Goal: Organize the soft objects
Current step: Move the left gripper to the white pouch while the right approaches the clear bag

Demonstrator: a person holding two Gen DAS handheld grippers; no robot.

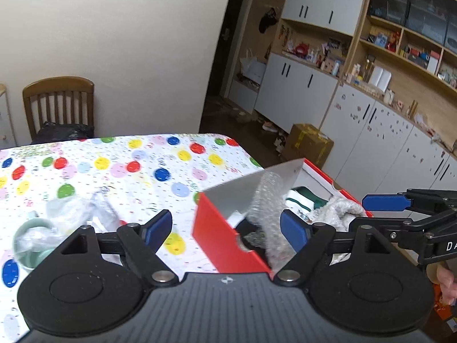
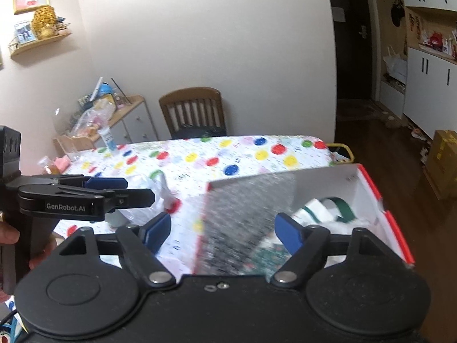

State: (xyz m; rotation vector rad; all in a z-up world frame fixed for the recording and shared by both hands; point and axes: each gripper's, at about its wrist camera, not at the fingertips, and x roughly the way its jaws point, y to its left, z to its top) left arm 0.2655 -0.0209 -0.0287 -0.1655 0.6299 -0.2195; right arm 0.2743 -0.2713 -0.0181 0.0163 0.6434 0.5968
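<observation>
A: Polka-dot tablecloth [image 1: 120, 168] w/ coloured circles is being seen over the whole table; a wooden slat-back chair [image 1: 58, 105] is being kept against the wall behind it.

B: And the box?

A: Red cardboard box w/ white inside [image 1: 225, 234] is being kept at the table's right edge. A clear bubble-wrap sheet [image 1: 267, 214] is being draped over its near-left corner, partly inside, partly over the wall. A white-and-green folded cloth [image 1: 302, 200] and a fluffy cream towel [image 1: 340, 210] are being held inside the box.

B: Left gripper [image 1: 225, 228]?

A: Jaws are being held wide apart, nothing clenched; bubble wrap is being seen btwn the blue pads [image 1: 294, 231] but isn't being pressed.

B: Right gripper [image 2: 222, 231]?

A: Same – released, jaws spread, wrap blurred in the gap, not gripped.

B: Anything else on the table?

A: A crumpled clear plastic bag [image 1: 74, 214] is being left beside a pale green bowl [image 1: 31, 243], well left of the box.
</observation>
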